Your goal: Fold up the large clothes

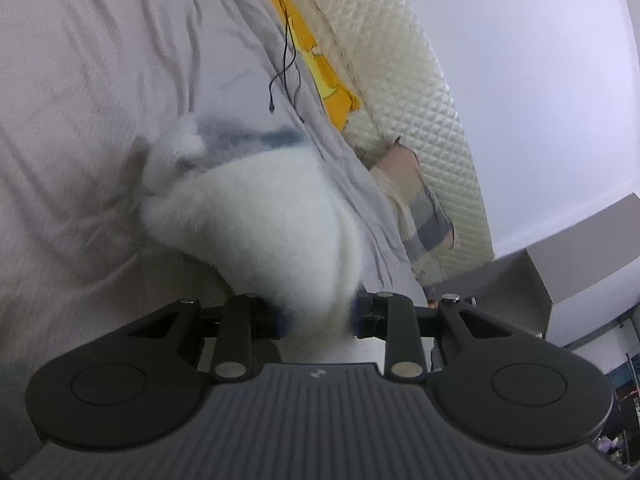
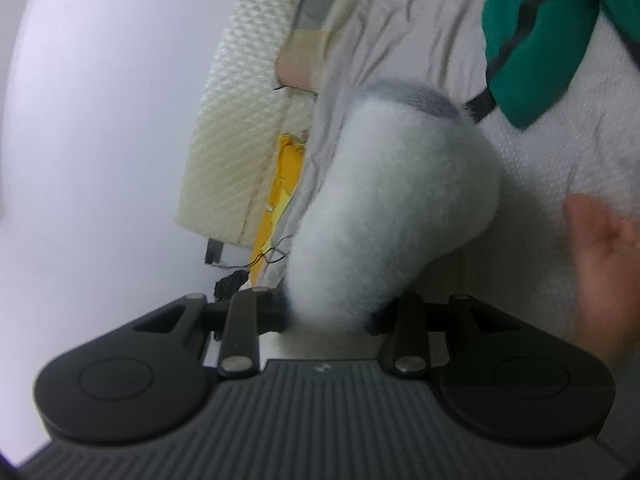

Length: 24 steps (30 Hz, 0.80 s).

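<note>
**Both grippers on the fleece, bed below**

I've got the white fleece garment (image 1: 256,216) pinched in both grippers. My left gripper (image 1: 316,318) is clamped on a bunched fold of it, jaws pressed in w/ pile bulging out between them. My right gripper (image 2: 330,314) does the same on another bunch; the fabric balloons forward from the jaws in both views. A dark blue-grey trim band (image 1: 280,138) runs along the far edge, prob. a hem or cuff, can't tell which.

Where it is: garment looks lifted off the bed sheet (image 1: 80,100), pale and wrinkled, hanging or stretched ahead of the 2 grippers. Frames are motion-blurred, so whether any part touches the sheet I can't say.

Handling, my guess: thick fluffy pile, light for its bulk, v. soft, no stiffness, so it'll sag and roll instead of holding a crease. Pile compresses, so a shallow pinch could creep out; better a deep bite on 2 layers near a seam or the trim band, where it's firmer. Corners or shoulders are best for spreading flat.

Nearby: a green garment (image 2: 536,40) lies on the sheet to the right, close to the fleece's far end. A quilted cream headboard pad (image 1: 400,80) and a thin black cable (image 1: 286,40) sit by the bed edge; keep the fleece off that cable.
</note>
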Motion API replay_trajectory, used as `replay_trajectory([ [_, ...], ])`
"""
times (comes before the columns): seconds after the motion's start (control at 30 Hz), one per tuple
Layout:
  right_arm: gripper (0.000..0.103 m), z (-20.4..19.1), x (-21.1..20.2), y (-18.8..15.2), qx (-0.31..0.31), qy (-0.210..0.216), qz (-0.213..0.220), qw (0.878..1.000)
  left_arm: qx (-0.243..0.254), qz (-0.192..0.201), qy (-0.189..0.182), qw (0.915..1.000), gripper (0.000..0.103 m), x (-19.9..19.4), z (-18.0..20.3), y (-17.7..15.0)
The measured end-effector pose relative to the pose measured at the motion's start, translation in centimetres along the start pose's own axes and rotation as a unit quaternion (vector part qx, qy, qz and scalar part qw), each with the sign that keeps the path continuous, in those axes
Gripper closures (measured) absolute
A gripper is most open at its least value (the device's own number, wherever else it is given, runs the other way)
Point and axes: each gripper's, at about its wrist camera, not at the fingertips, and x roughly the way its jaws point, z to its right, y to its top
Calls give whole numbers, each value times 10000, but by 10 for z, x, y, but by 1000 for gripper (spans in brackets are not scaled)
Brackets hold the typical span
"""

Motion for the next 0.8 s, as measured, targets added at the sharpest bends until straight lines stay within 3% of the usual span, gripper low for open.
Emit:
replay_trajectory([
  [0.13,67,-3,-28,-5,-119,-52,-136,9998,-174,-102,60,9998,69,-17,-1,-14],
  [0.2,66,2,-31,-4,-62,-196,-265,9994,-205,-170,204,9994,65,-17,-2,-15],
  [0.23,65,4,-28,-3,-12,-268,-352,9990,-210,-199,241,9993,58,-15,-1,-14],
  [0.3,60,5,-22,1,23,-289,-490,9984,-358,-242,155,9989,49,-10,-4,-9],
  [0.43,34,-10,-9,12,48,-80,-571,9983,-479,-247,-57,9985,41,6,3,11],
  [0.53,33,-23,5,21,40,6,-573,9983,-328,-226,-120,9991,35,26,15,29],
  [0.8,34,-40,68,49,-104,0,-421,9991,215,-141,83,9996,34,109,45,81],
])
